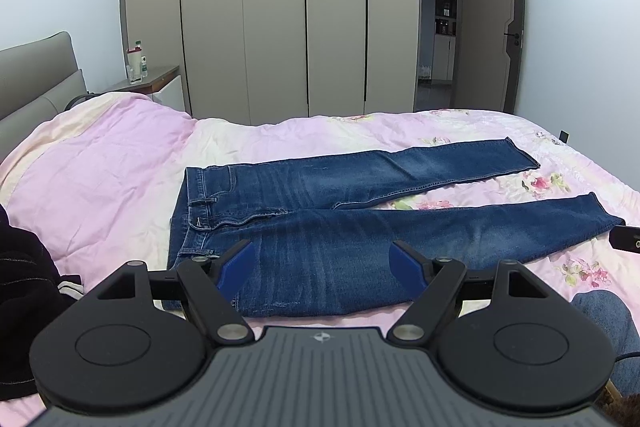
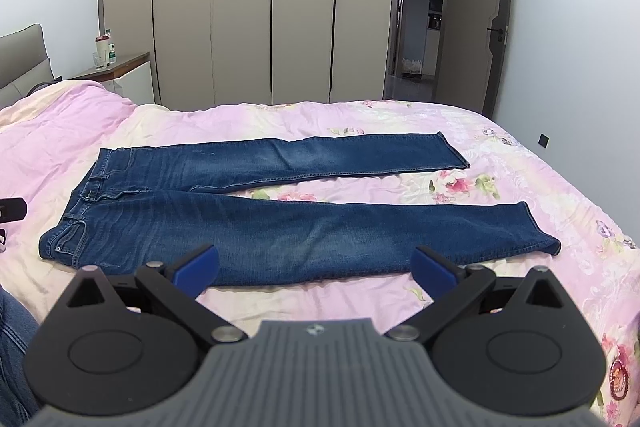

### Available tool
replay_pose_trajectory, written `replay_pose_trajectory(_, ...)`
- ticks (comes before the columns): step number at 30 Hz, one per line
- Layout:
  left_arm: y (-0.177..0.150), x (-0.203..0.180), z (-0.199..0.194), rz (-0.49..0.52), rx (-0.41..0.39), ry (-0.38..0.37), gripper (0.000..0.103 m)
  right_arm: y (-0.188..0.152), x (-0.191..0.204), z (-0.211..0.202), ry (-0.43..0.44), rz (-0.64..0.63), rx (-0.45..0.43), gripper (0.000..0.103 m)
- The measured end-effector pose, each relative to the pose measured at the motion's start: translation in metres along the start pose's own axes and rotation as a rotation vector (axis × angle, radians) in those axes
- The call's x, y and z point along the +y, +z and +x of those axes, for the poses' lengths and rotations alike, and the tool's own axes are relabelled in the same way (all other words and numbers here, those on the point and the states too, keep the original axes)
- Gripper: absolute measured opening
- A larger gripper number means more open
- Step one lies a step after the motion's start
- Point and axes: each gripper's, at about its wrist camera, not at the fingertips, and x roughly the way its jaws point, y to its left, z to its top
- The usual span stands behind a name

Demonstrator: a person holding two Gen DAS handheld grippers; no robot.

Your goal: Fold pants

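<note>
In the left wrist view the left hand-held gripper hangs open near the waist of the jeans spread flat on the bed, and in the right wrist view the right hand-held gripper waits open by the near leg, so each should pinch this near edge and fold it evenly onto the far leg.

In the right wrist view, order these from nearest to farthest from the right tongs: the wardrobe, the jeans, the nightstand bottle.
Right tongs, jaws open.
1. Jeans: just ahead on the pink quilt, near leg closest.
2. Nightstand bottle: far left, past the bed's head end.
3. Wardrobe: against the back wall; its lead over the bottle is slight.
</note>
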Motion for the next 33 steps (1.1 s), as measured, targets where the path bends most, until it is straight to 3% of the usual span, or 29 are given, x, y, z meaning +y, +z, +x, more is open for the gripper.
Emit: replay_pose_trajectory(33,-0.0013,0.0022,-0.0058,0.002,0.004,0.004,0.09,-0.0054,0.0032,0.0061,-0.008,-0.011,0.017,0.098)
